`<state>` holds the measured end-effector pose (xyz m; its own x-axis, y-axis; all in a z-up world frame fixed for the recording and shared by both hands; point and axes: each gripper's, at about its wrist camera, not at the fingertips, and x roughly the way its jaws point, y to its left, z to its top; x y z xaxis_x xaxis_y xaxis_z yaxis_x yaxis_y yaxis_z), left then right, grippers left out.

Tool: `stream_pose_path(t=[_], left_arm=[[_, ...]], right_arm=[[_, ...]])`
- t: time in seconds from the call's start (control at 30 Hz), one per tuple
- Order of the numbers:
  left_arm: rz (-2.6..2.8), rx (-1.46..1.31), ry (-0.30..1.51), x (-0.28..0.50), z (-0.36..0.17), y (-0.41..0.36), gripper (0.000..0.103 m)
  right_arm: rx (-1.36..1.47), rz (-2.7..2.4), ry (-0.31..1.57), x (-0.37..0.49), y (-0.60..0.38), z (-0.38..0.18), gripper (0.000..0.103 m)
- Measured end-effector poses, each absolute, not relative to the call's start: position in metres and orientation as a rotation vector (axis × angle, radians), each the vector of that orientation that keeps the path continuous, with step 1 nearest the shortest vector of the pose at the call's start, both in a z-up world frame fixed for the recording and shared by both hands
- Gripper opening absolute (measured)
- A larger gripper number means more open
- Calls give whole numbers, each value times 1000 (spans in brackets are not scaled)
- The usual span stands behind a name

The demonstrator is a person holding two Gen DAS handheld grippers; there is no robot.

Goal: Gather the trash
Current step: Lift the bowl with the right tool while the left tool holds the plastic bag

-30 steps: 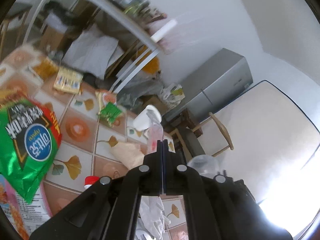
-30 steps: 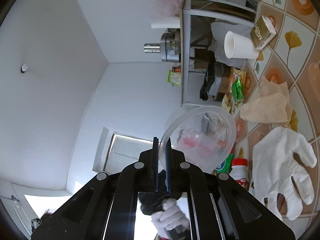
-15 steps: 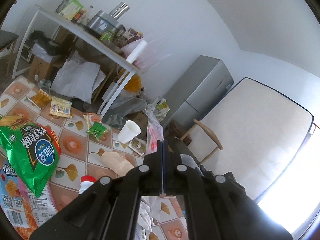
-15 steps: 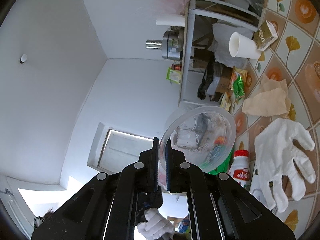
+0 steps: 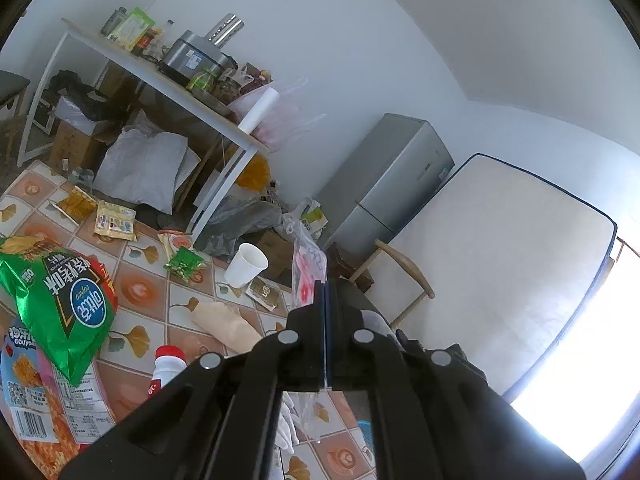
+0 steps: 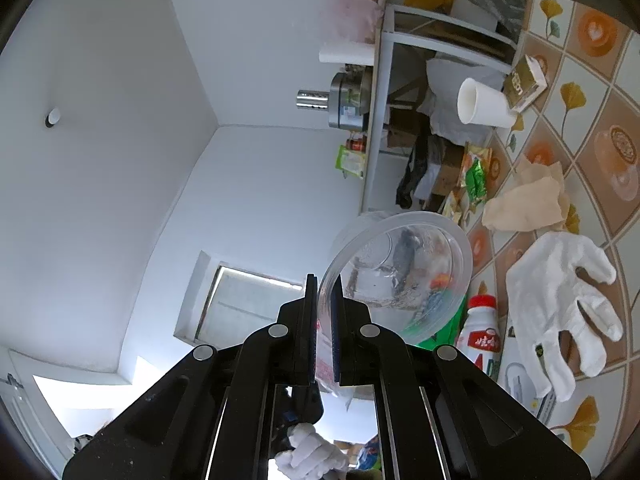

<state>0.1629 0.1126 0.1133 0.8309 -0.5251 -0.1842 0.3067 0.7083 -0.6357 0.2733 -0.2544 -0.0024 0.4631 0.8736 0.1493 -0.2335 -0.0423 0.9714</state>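
Trash on a tiled counter (image 5: 144,292), with two pieces lifted off it.

Clear bowl (image 6: 400,276) clamped by its rim in right tool (image 6: 325,288), jaws pressed on the thin plastic wall. Tipped on edge, mouth facing the camera and a little right, base away toward the shelf. Sticks out to the right of the tool tips, above the counter.

Thin clear bag (image 5: 308,268) with red print pinched in left tool (image 5: 322,292), jaws fully together on the film. Long axis running up from the tips, upper end leaning slightly left; lower end hanging beneath the tool.

Still lying on the counter: white cup (image 5: 246,265) on its side, mouth up and right in the left view; small carton (image 5: 265,292) just beside it; tan paper bag (image 5: 226,322) flat, long axis slanting down to the right; white glove (image 6: 560,304) spread flat, fingers pointing lower right in the right view; red-capped bottle (image 6: 482,332) partly behind the bowl; green chip bag (image 5: 68,300) at the left, over an orange snack bag (image 5: 36,412); small green wrapper (image 5: 185,264) near the cup.

Gloved hand (image 6: 308,452) visible below the right tool.
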Motion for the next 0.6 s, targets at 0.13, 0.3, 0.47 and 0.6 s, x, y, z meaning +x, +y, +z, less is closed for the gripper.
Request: stream_pose_path(t=[0.13,0.3,0.47,0.6], left_arm=[[-475,-630,369,162,113,112,0],[-473,-632,370,162,113,112,0],[-472,-634,374,162,112,111,0],[-472,-634,374,162,112,110,0]], right_arm=[[1322,993,632,273,-257,-4,5],[1327,990,626,271,-260,-5,5],[1333,986,625,271,-262,-7,5],[1337,983,623,268,-265,-8,5]])
